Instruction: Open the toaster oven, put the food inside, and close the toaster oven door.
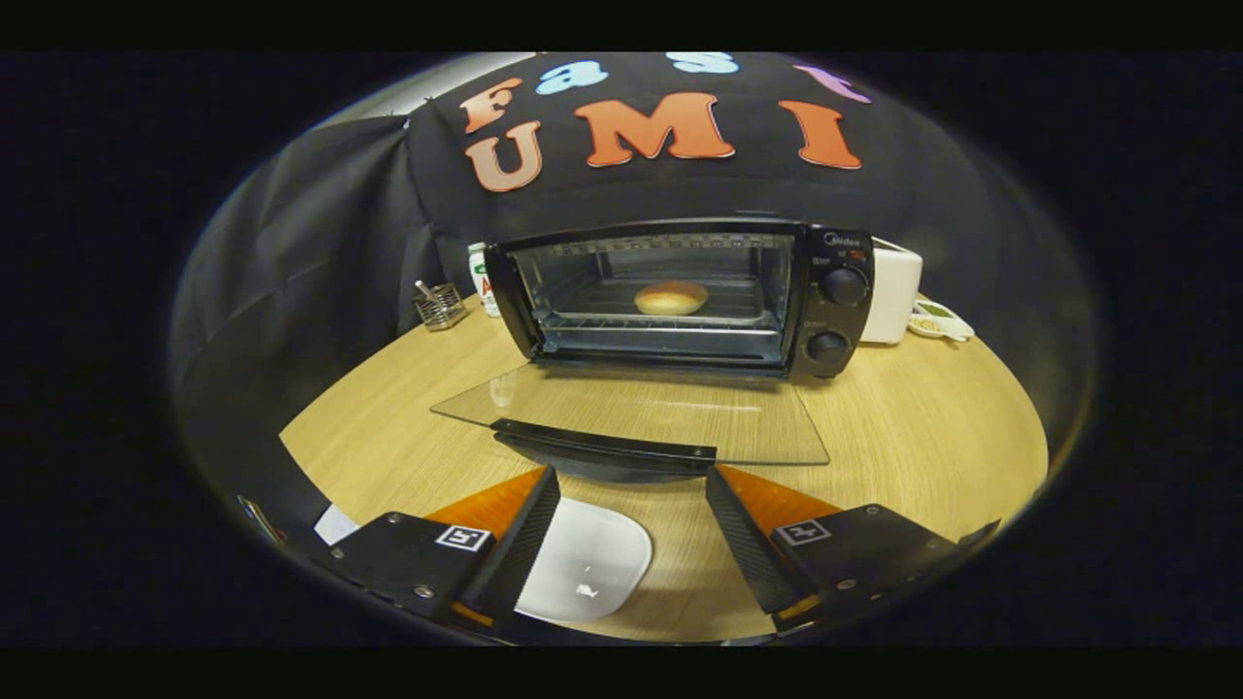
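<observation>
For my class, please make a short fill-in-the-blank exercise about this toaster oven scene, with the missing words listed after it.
1. The toaster oven door is folded down and ____.
2. The bun lies on the rack ____ the oven.
3. The gripper fingers are spread ____, holding nothing.
4. The white plate between the fingers is ____.

Missing words: open; inside; apart; empty

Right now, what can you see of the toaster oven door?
The toaster oven door is a clear glass pane with a dark handle bar along its outer edge. It is fully open, lying flat and level above the wooden table, hinged at the oven's lower front. Nothing touches it; the gripper, fingers open, sits just short of the handle.
</observation>
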{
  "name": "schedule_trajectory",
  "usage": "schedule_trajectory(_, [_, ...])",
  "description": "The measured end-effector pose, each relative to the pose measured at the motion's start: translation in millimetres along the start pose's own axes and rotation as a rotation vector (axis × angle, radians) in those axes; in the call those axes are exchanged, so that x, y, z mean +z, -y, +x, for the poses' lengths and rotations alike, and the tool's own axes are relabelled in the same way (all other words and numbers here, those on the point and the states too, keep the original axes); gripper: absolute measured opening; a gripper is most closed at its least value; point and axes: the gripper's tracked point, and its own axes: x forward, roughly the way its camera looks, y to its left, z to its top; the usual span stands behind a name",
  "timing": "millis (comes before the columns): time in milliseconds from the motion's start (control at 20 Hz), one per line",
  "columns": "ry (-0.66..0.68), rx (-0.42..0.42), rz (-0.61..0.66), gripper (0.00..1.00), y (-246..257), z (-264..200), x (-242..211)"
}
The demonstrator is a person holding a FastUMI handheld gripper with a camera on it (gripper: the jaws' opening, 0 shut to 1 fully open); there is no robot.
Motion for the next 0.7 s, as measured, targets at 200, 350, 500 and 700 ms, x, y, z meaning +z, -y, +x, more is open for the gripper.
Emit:
schedule_trajectory(200, [0.105, -0.041, -0.091, 0.89, 7, -3, 43])
schedule_trajectory(350, [0.156, -0.086, -0.126, 0.88, 18, 6, 74])
schedule_trajectory(500, [0.214, -0.087, -0.108, 0.88, 21, 15, 101])
schedule_trajectory(700, [0.255, -0.088, -0.07, 0.9, 25, 35, 128])
